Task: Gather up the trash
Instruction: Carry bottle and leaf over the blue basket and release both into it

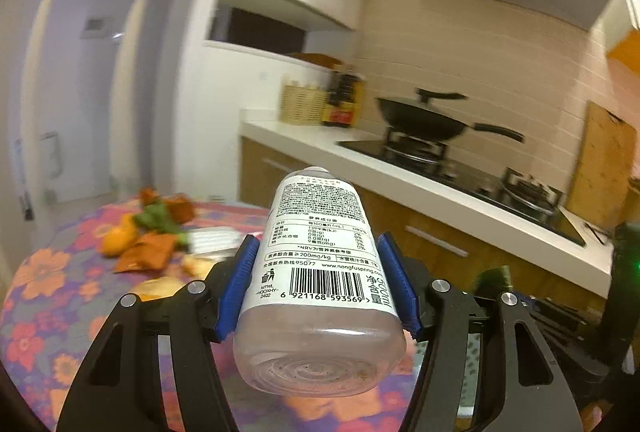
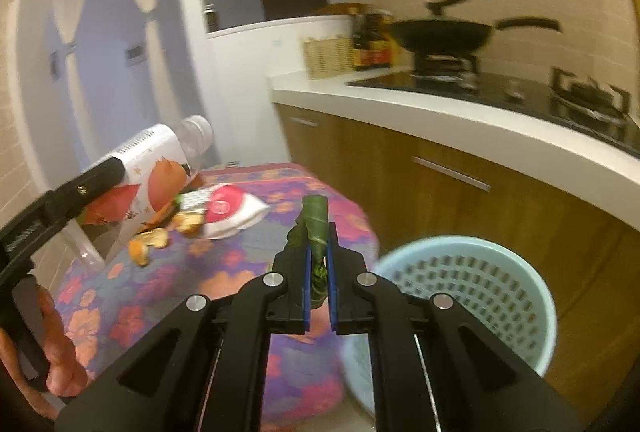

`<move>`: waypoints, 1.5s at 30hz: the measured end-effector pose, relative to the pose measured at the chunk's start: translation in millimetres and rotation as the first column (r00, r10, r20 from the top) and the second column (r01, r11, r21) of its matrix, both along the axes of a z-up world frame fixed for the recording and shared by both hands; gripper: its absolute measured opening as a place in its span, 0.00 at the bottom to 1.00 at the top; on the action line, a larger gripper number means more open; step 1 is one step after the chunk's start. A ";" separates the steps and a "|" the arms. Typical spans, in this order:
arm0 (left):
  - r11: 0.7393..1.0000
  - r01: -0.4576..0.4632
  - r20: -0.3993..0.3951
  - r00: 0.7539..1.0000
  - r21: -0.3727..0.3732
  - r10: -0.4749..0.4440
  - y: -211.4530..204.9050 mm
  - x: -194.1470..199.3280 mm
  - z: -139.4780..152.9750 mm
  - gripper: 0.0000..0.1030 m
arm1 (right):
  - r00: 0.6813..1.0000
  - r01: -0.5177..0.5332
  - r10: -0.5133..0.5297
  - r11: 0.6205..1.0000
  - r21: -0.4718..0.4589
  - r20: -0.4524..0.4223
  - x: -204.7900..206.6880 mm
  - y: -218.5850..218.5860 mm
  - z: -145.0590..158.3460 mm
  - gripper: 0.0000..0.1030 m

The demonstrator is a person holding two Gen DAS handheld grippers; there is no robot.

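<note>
Above the floral table, our left gripper clamps an empty bottle and our right gripper pinches a leaf scrap beside the blue basket, whose rim either could miss on release.

Wok & sauce bottles motion-blurred, basket bottom hidden behind gripper, table cut off
</note>
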State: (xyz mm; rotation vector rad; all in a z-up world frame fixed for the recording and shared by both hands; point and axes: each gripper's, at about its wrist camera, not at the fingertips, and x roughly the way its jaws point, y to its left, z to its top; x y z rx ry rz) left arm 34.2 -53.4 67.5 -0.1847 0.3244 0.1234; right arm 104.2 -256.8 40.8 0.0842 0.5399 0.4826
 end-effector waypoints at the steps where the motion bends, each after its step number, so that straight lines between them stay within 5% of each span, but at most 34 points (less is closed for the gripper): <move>1: 1.000 0.019 -0.003 1.000 0.009 -0.019 -9.2 4.5 -0.9 0.57 | 1.000 0.018 -0.017 1.000 0.005 -0.010 2.6 -8.3 -3.1 0.04; 10: 0.978 0.209 -0.128 0.969 -0.023 -0.210 -76.1 57.7 -30.8 0.57 | 0.960 0.184 -0.170 0.982 0.042 -0.223 38.8 -81.3 -61.4 0.04; 17: 0.918 0.324 -0.334 0.860 -0.227 -0.386 -107.5 125.0 -83.5 0.57 | 0.849 0.279 -0.301 0.953 -0.116 -0.435 80.8 -98.3 -128.6 0.04; 25: 0.893 0.318 -0.463 0.771 -0.317 -0.438 -118.4 165.6 -132.6 0.58 | 0.801 0.264 -0.316 0.949 -0.174 -0.508 94.8 -94.4 -161.2 0.05; 29: 0.907 0.316 -0.489 0.766 -0.278 -0.417 -122.8 170.6 -140.8 0.58 | 0.803 0.258 -0.304 0.953 -0.161 -0.512 94.1 -96.1 -162.2 0.09; 34: 0.903 0.324 -0.504 0.751 -0.282 -0.427 -124.0 176.2 -143.4 0.58 | 0.801 0.277 -0.297 0.954 -0.117 -0.520 89.8 -105.7 -158.4 0.27; 45: 0.885 0.371 -0.429 0.776 -0.281 -0.462 -115.6 153.5 -117.3 0.63 | 0.853 0.271 -0.279 0.959 -0.083 -0.442 69.3 -104.3 -114.0 0.28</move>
